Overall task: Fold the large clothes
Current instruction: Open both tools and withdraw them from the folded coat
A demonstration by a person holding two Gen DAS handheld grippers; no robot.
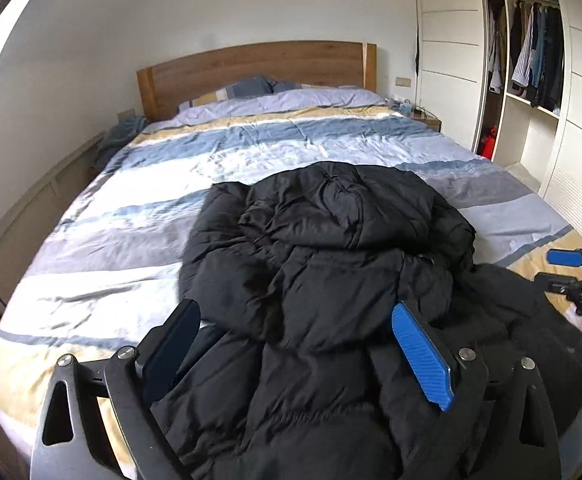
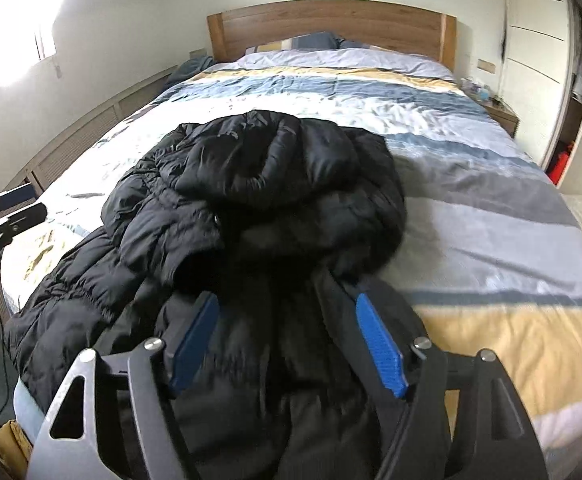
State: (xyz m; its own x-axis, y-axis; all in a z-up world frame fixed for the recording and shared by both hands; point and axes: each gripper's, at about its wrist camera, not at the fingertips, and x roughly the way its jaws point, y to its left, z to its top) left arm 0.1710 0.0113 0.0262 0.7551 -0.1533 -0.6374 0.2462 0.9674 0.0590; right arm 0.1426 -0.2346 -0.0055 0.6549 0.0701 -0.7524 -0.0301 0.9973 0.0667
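Jacket — black, puffy, hooded — lies near foot of bed on striped duvet, hood toward headboard, hem toward onlooker; long axis runs along bed's length. Bunched, sleeve draped off near edge, likely laid out for folding. Left gripper and right gripper both hover over lower part, jaws spread wide, nothing pinched — apparently between grasps.

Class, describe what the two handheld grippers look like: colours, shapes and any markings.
Both the left gripper and the right gripper have black frames with triangular cut-outs and round silver bolts. Their fingers carry flat, ribbed blue pads. Seen from the left wrist view, the right gripper bears white lettering, only partly legible.
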